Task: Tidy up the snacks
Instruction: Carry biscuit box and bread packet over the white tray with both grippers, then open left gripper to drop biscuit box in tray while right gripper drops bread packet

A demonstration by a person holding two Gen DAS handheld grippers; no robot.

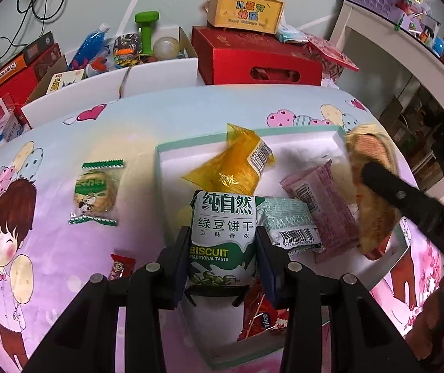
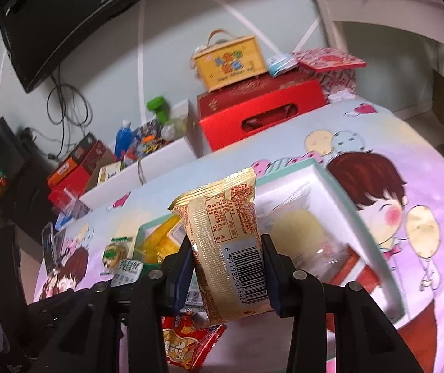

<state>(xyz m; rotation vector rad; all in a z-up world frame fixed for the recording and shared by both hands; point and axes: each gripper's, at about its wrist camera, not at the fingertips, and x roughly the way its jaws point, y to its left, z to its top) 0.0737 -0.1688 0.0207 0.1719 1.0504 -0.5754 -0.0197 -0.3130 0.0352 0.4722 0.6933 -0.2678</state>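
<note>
**Two packets in the air, and the tray is filling up**

Both hands are loaded. The left gripper [image 1: 222, 242] has its jaws closed snug on the green bean biscuit packet [image 1: 222, 233], held upright above the near part of the white tray [image 1: 172, 161]. The right gripper [image 2: 226, 267] is clamped part-way on the gold wafer packet [image 2: 222, 233], which hangs over the tray's right half.

Here's the worry: the wrappers are slick and puffed, and each is pinched only across its middle. A quick tilt could let one slide out, I reckon. Below the green packet sit the yellow packet [image 1: 237, 161], a pale green one [image 1: 287, 220] and a pink one [image 1: 318, 205], overlapping already. Set another on top and it may well ride up over the teal rim.

Room is tight on the right, where the two grippers are close together and could clip each other. The far left part of the tray looks bare. Outside it, a round biscuit packet [image 1: 96, 192] and a red packet [image 1: 121, 265] lie on the cartoon tablecloth [image 1: 51, 248], with open cloth around them.
</note>
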